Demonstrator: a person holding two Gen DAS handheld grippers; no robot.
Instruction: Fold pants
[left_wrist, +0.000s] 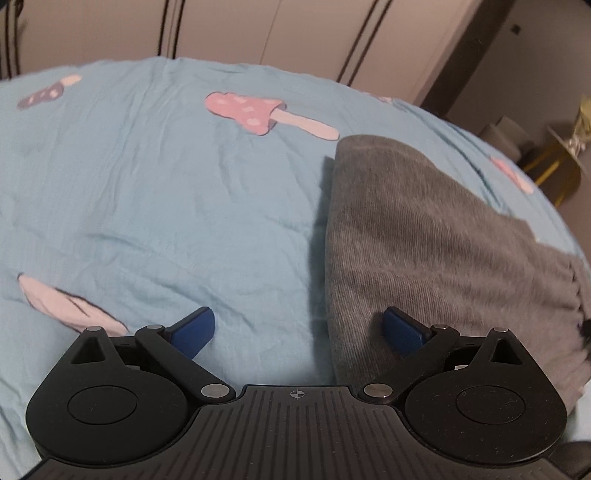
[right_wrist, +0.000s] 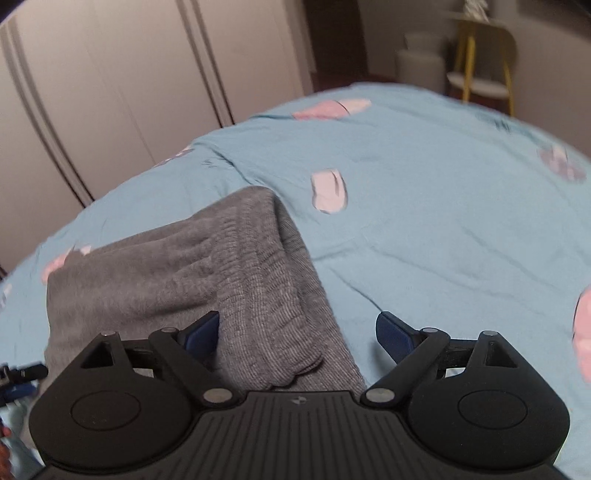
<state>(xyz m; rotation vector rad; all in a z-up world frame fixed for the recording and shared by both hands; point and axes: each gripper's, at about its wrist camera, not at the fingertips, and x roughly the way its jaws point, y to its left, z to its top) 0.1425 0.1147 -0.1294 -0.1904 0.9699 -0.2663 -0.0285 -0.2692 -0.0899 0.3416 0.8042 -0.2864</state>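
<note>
The grey knit pants (left_wrist: 436, 251) lie folded on a light blue bed cover (left_wrist: 155, 192) printed with pink mushrooms. In the left wrist view my left gripper (left_wrist: 299, 328) is open just above the pants' left folded edge, its right pad (left_wrist: 402, 332) over the fabric and its left pad over bare cover. In the right wrist view the pants (right_wrist: 192, 266) show their gathered elastic waistband (right_wrist: 258, 280) running toward the camera. My right gripper (right_wrist: 297, 332) is open wide over the waistband end, and neither pad presses on it.
Pale wardrobe doors (right_wrist: 110, 92) stand behind the bed. A yellow-legged chair (right_wrist: 484, 55) and a round white container (right_wrist: 421, 59) are beyond the bed's far right corner. The blue cover (right_wrist: 443, 221) stretches out to the right of the pants.
</note>
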